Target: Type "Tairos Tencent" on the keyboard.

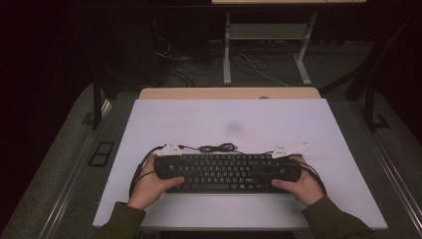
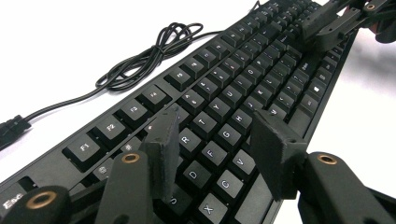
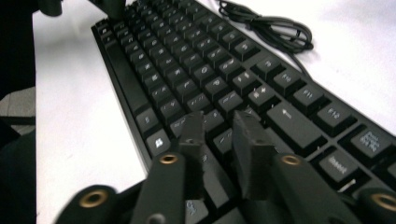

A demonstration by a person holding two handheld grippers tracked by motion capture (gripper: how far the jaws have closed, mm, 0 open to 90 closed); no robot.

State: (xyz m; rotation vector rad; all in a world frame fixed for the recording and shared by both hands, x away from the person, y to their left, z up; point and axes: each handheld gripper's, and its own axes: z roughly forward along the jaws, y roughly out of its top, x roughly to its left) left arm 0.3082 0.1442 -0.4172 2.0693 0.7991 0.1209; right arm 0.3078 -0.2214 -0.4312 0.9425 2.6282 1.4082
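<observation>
White table (image 1: 318, 124) spreads wide around keyboard (image 1: 224, 172).

My hands cover both ends of the keyboard (image 1: 226, 172) in the high view. In my right gripper (image 3: 219, 135) view, jaws and nearby keys are motion-blurred, the keyboard's near end cut off.

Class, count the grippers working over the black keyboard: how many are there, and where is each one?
2. The left gripper sits over the left end of the keyboard, jaws apart above the letter keys. The right gripper sits over the right end, jaws apart above the keys there.
</observation>
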